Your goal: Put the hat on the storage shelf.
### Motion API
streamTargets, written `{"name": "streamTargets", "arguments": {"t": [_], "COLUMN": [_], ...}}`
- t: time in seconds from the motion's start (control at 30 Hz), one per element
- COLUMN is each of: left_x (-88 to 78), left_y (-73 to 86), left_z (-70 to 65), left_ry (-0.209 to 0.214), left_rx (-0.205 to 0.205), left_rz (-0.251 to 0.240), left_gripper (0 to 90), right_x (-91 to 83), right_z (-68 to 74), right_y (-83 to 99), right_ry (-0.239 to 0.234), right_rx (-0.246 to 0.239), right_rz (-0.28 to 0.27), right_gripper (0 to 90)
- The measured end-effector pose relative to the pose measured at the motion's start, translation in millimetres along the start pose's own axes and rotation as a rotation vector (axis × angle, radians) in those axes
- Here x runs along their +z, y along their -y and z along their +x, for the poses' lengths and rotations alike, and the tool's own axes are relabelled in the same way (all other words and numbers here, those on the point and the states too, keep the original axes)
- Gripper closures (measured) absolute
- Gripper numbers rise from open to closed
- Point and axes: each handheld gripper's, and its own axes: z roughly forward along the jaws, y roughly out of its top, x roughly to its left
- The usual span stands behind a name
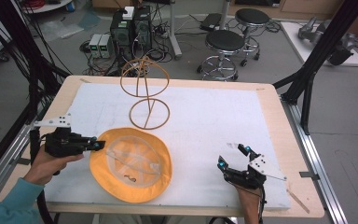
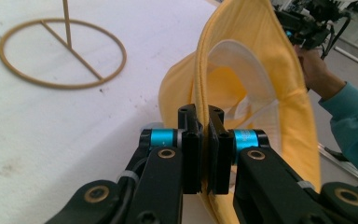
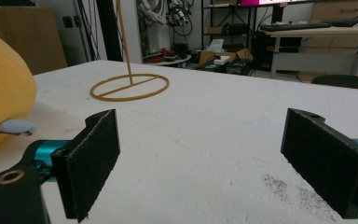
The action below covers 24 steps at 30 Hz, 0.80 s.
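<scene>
**Thin brim grip may slip when the hat is lifted**

The yellow bucket hat [image 1: 131, 164] is pinched at its brim by the left hand-held gripper [image 2: 204, 140], whose jaws are pressed together on a narrow strip of cloth near the edge. If it is raised quickly, the soft brim could be pulled out of the pads, or the hat could hang to one side and sag. The wire hat stand [image 1: 145, 88] is light and thin, so it might be tipped or pushed away if the hat is dragged against it.

The hat is lying upside down at the front left of the white worktop [image 1: 214, 112], with its pale lining and a small label shown. It is soft and folded upward where it is held. The stand is standing just behind it. The right hand-held gripper [image 1: 233, 156] is kept well apart on the right, spread wide and holding nothing.
</scene>
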Motion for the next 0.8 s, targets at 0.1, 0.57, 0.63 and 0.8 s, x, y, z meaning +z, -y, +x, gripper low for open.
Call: {"name": "streamTargets", "arguments": {"t": [0.1, 0.57, 0.63, 0.8], "left_x": [-2.8, -32.0, -34.9, -38.9], "left_y": [-2.7, -33.1, -36.5, -41.5], "left_z": [-1.2, -8.8, -8.5, -6.2], "left_ry": [-0.006, -0.19, -0.21, -0.229], "left_rx": [0.005, 0.182, 0.193, 0.203], "left_rz": [-0.028, -0.144, -0.161, -0.16], "left_gripper": [85.9, 86.0, 86.0, 86.0], "right_x": [-0.1, -0.3, -0.3, -0.4], "right_z": [-0.1, -0.1, -0.2, -0.2], "right_y": [0.0, 0.0, 0.0, 0.1], "right_ry": [0.0, -0.001, 0.0, -0.002], "right_rx": [0.001, 0.0, -0.003, 0.001], "right_rz": [0.0, -0.001, -0.003, -0.001], "right_gripper": [10.4, 10.4, 10.4, 10.4]}}
